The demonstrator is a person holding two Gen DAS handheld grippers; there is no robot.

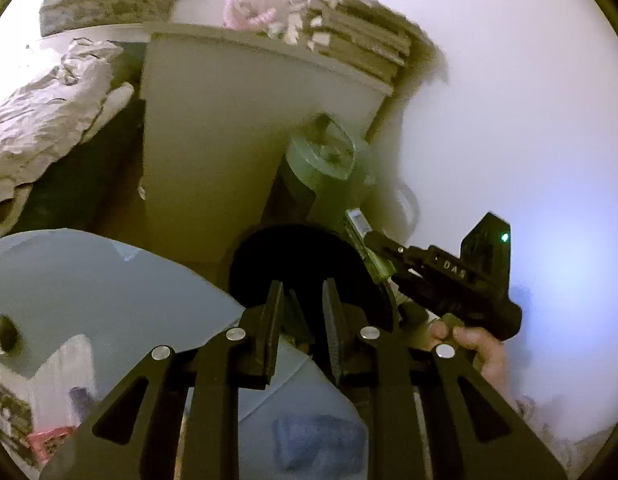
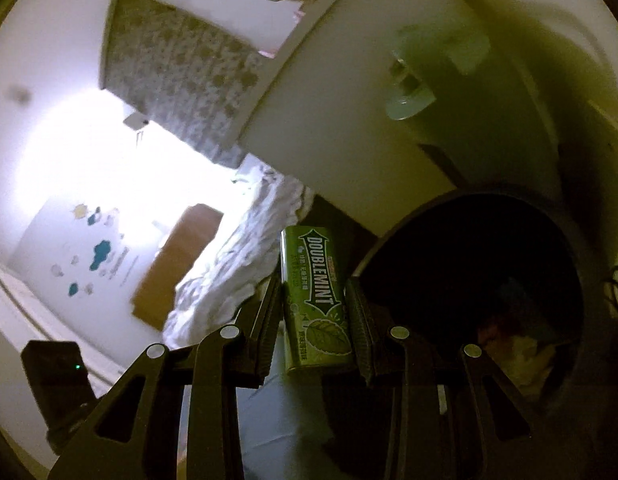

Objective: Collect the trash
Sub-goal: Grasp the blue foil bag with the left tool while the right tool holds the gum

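Observation:
My right gripper (image 2: 313,300) is shut on a green Doublemint gum pack (image 2: 313,300), held upright just left of the dark mouth of a round trash bin (image 2: 461,280). The bin holds some crumpled trash (image 2: 517,344). In the left wrist view the same bin (image 1: 301,268) shows as a black opening just beyond my left gripper (image 1: 303,300), whose jaws stand a little apart with nothing between them. The right gripper (image 1: 373,240) shows there at the bin's right rim, holding the gum pack (image 1: 359,226).
A white cabinet (image 1: 213,140) stands behind the bin with stacked books (image 1: 357,40) and a pink item (image 1: 249,12) on top. A rumpled bed (image 1: 41,112) lies at left. A grey-blue surface (image 1: 109,288) is near left. A green-white object (image 1: 325,156) sits behind the bin.

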